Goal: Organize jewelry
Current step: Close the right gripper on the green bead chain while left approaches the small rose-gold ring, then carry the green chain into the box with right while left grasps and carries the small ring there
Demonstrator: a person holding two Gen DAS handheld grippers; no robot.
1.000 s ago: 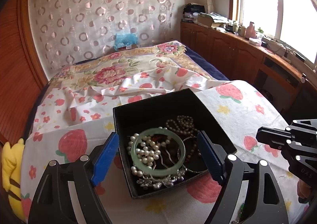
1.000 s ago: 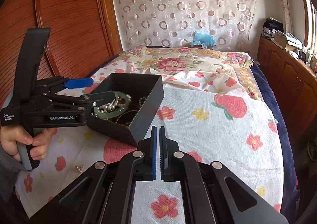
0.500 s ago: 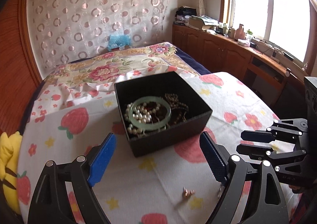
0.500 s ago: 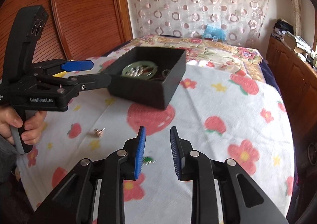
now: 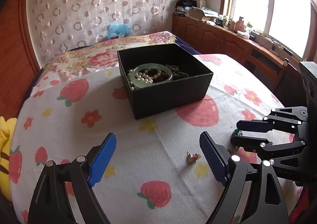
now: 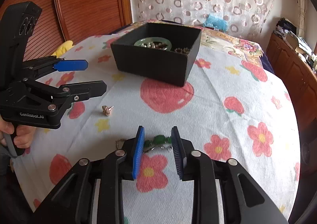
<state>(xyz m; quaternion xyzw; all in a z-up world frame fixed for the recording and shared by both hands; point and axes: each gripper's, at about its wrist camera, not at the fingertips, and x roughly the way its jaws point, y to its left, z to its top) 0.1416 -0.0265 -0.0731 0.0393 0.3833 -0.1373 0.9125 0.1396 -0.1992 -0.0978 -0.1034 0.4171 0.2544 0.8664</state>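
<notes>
With the right gripper (image 6: 157,148) tipped down over the bedsheet (image 6: 218,93), I see its jaws have just been opening and now stand partly apart, bracketing the green bead piece (image 6: 160,139) without pressing on it. That piece lies at twelve o'clock from my fingertips, its fine chain trailing toward nine. I judge the next move is to sink straight down until both pads flank the beads, then close gently so the chain comes along. My left gripper (image 5: 156,156) is spread wide and empty; the small gold earring (image 5: 193,157) lies between its fingers, nearer the right one. At twelve o'clock sits the black box (image 5: 168,95), already holding a jade bangle (image 5: 151,75) and pearls (image 5: 143,79).
</notes>
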